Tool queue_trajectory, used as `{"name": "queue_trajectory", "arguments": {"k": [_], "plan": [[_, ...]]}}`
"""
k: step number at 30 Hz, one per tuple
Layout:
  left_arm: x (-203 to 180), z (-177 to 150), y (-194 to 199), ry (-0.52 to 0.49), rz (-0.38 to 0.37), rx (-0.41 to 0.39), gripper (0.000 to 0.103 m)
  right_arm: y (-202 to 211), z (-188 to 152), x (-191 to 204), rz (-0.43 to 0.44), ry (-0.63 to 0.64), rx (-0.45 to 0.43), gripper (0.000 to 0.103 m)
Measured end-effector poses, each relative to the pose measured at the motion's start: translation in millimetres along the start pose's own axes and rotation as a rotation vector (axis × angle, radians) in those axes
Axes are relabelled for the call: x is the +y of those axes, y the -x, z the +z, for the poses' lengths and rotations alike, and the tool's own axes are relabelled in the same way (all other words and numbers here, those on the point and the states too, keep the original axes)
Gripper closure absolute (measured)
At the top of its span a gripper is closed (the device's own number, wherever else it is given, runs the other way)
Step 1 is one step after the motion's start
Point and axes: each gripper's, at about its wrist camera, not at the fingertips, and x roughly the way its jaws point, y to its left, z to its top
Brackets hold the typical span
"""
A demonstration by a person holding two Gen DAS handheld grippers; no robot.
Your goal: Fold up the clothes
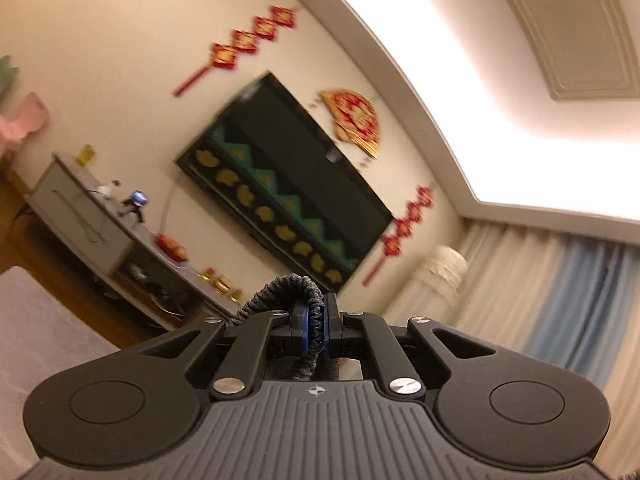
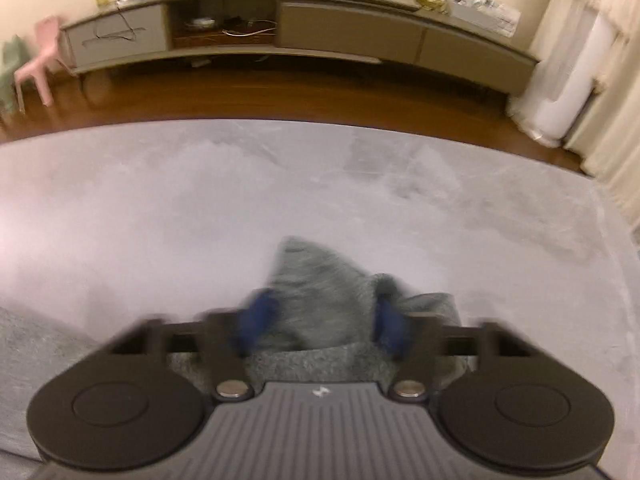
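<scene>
Left gripper (image 1: 316, 330) clamps a thick knit hem, right gripper (image 2: 320, 326) gapes over the soft, limp, light garment (image 2: 320, 280); grab edges.

Grey garment (image 2: 320, 280) (crumpled) on carpet (image 2: 200, 200)

Garment (image 2: 320, 280) lies on rug (image 2: 160, 200), cabinet (image 2: 280, 24) behind.
</scene>
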Motion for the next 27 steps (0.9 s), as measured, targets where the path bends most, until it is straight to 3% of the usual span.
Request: {"name": "queue_trajectory", "arguments": {"k": [1, 4, 6, 8, 10, 12, 14, 17, 22, 24, 25, 27], "plan": [[7.3, 2.1, 0.9, 0.014, 0.018, -0.011, 0.097, 4.5, 2.3, 1.8, -0.029, 0.042, -0.016, 0.096], [26.0, 15.3, 2.7, 0.033, 0.078, -0.062, 0.097, 56.5, 22.1, -25.8, -0.059, -0.060, -0.219, 0.096], [35.5, 24.5, 11.3, 0.055, 0.095, -0.106, 0.097, 110.8, 22.4, -70.7, -0.036, -0.282, -0.435, 0.096], [50.4, 21.3, -9.9, 0.065, 0.170, -0.049, 0.097, 142.1, 8.1, -116.2, -0.063, -0.504, -0.562, 0.096], [65.4, 18.2, -31.1, 0.076, 0.245, 0.007, 0.097, 139.1, -4.6, -143.4, -0.126, -0.593, -0.539, 0.096], [80.3, 15.1, -52.4, 0.086, 0.321, 0.065, 0.097, 118.3, -13.6, -154.0, -0.150, -0.606, -0.440, 0.096], [95.2, 11.9, -73.6, 0.095, 0.396, 0.122, 0.097, 97.6, -19.8, -157.0, -0.151, -0.603, -0.350, 0.096], [114.2, 11.7, -105.5, 0.102, 0.494, 0.180, 0.097, 81.7, -20.4, -156.3, -0.152, -0.610, -0.294, 0.096], [134.6, 26.2, -158.6, 0.085, 0.609, 0.186, 0.097, 90.7, 6.2, -155.9, -0.160, -0.610, -0.356, 0.096], [145.7, 29.9, -180.3, 0.086, 0.696, 0.205, 0.097, 75.1, 14.7, -165.4, -0.203, -0.634, -0.312, 0.096], [156.5, 25.3, -193.4, 0.078, 0.767, 0.251, 0.097, 66.1, 18.8, -170.5, -0.226, -0.647, -0.286, 0.094], [167.1, 11.9, -211.4, 0.051, 0.834, 0.362, 0.097, 45.7, 23.3, -175.4, -0.253, -0.640, -0.203, 0.086]]}}
